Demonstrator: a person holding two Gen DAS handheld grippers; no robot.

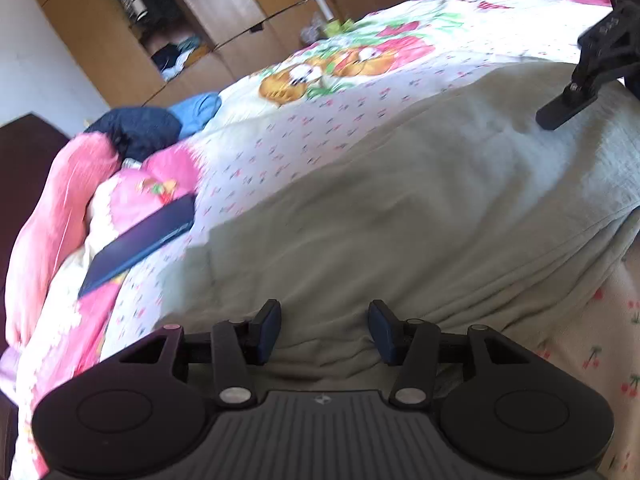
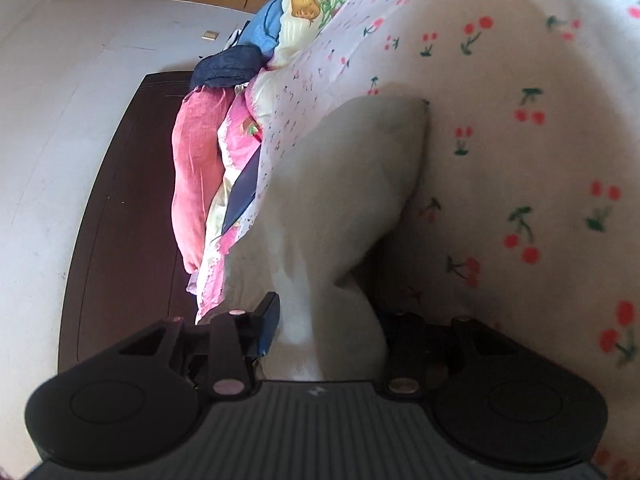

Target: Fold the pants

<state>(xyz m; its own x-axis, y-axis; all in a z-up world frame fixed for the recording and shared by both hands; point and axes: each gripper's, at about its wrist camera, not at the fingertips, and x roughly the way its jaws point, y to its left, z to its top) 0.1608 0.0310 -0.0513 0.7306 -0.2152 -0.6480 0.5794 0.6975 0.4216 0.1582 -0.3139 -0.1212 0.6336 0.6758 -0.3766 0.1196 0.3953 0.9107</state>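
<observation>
The left gripper (image 1: 324,330) has its jaws apart over the near edge of the beige pants (image 1: 400,208) — nothing pinched. The right gripper (image 2: 326,330) has a fold of the pants (image 2: 344,200) between its jaws; whether they clamp it I cannot tell. Beyond the jaws, the pants lie spread on the cherry-print bed (image 1: 320,128) — a dark flat case (image 1: 140,240) farther left.

Your tongs work over a bed under a white cotton sheet printed with small red cherries (image 1: 320,136). Directly ahead of your left tongs lie the pale grey-green cloth pants (image 1: 400,208). Far left: a flat dark-blue rectangular case (image 1: 140,242), pink bedding (image 1: 52,208).
</observation>
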